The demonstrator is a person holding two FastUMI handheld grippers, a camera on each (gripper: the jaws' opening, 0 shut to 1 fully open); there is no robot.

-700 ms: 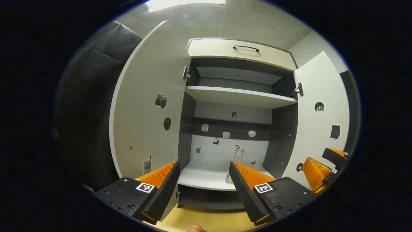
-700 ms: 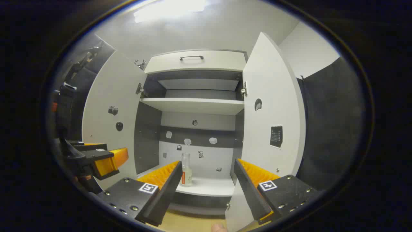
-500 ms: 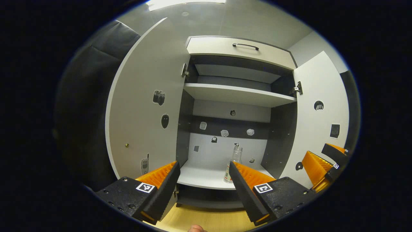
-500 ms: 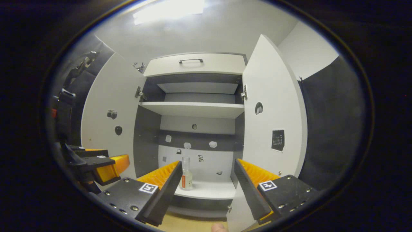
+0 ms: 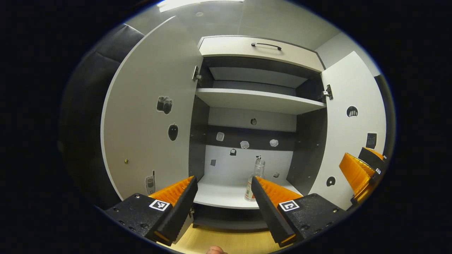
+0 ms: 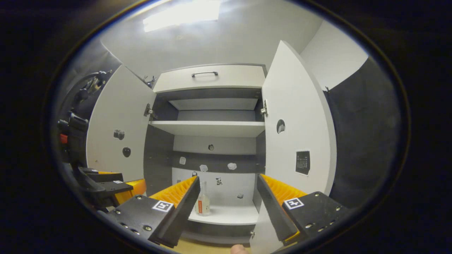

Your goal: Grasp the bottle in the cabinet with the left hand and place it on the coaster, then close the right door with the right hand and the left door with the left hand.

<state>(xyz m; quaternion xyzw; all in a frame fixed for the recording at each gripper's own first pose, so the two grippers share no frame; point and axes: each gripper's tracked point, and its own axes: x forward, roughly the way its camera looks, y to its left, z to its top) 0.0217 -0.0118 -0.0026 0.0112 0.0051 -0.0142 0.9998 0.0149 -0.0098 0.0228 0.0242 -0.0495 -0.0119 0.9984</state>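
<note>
A small clear bottle (image 5: 255,176) with a red label stands upright on the cabinet's lower shelf (image 5: 222,194), towards the right; in the right gripper view the bottle (image 6: 203,203) stands just past my left finger. Both cabinet doors hang wide open: the left door (image 5: 152,116) and the right door (image 5: 353,127). My left gripper (image 5: 224,185) is open in front of the shelf, short of the bottle and a little left of it. My right gripper (image 6: 227,183) is open too, facing the cabinet near the right door (image 6: 296,134). The right gripper (image 5: 362,169) also shows at the left gripper view's right edge.
An upper shelf (image 5: 259,100) and a closed drawer with a dark handle (image 5: 266,46) sit above. Small stickers dot the back panel and door insides. A wooden surface (image 5: 226,241) lies below the cabinet. Black cloth (image 6: 360,134) hangs to the right.
The left gripper has moved closer to the cabinet, which looks larger. The right gripper view has tilted upward, so the cabinet sits lower in it. The bottle has not moved.
</note>
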